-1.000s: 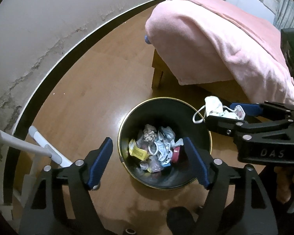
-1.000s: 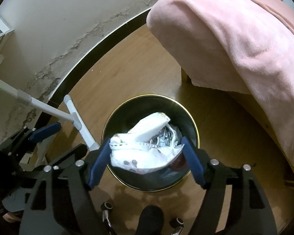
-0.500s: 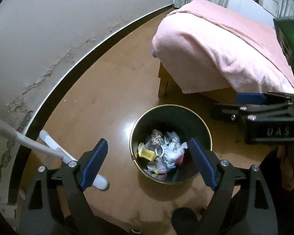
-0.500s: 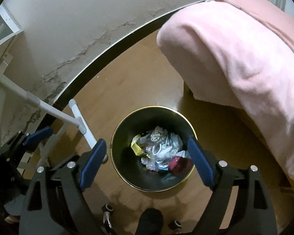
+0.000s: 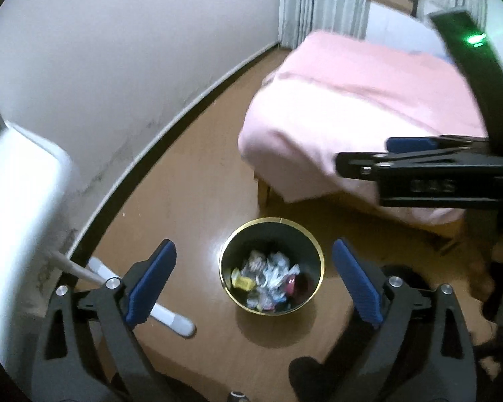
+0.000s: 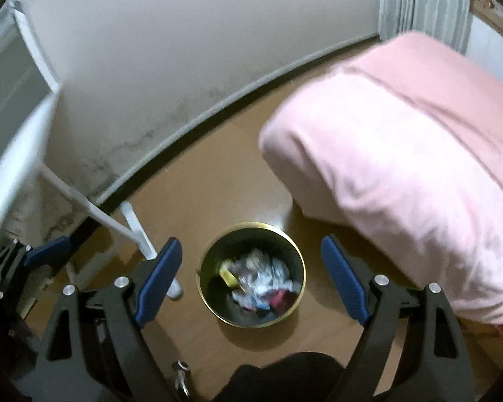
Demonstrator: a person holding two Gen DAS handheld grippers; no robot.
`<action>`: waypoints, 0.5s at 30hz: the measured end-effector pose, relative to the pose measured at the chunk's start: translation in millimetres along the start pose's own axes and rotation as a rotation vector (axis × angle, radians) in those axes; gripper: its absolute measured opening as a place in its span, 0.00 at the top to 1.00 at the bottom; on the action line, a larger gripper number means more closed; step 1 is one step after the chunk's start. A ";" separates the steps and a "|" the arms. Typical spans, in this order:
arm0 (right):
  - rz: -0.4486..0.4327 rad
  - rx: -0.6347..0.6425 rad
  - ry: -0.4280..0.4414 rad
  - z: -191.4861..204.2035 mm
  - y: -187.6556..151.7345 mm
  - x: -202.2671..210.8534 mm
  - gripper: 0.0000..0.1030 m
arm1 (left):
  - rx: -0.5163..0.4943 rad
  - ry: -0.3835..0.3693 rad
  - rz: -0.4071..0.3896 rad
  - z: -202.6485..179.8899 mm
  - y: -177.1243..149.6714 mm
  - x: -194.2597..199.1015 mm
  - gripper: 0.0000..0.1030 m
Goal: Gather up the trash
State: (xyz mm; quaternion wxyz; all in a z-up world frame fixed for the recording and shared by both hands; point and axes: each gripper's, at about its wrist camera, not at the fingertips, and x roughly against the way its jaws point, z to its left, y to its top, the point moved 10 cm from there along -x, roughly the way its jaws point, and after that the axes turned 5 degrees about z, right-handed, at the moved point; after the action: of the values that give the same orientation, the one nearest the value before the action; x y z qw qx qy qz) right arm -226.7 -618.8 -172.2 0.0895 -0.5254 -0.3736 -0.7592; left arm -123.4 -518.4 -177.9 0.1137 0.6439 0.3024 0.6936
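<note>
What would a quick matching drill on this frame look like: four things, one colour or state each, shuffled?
Things:
1. trash bin
2. blanket
3. left tool
4. floor

Descriptions:
A. pink, draped over the bed
B. brown wood
C. black, gold rim, wrappers inside
D. open, holding nothing

Pairs: 1-C, 2-A, 3-D, 4-B

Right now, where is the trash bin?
The trash bin stands on the wooden floor, low centre in both wrist views, between the bed's pink blanket on its right and the white rack leg on its left.
</note>
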 end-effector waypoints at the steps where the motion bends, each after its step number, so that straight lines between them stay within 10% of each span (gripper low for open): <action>1: -0.034 0.019 0.008 11.0 10.5 16.8 0.15 | 0.003 0.009 -0.020 4.0 3.6 17.4 0.10; 8: -0.186 0.208 0.134 129.9 50.8 89.5 0.12 | 0.198 0.187 -0.128 106.0 -11.6 136.6 0.06; 15: -0.214 0.461 0.319 291.9 38.0 115.1 0.12 | 0.458 0.520 -0.184 251.0 -101.7 253.9 0.06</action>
State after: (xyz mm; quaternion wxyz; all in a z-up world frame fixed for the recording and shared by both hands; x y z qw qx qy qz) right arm -43.0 -422.9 -5.5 0.1834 -0.3229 -0.5706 -0.7325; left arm 57.7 -230.5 -29.2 -0.0522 0.4249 0.5254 0.7353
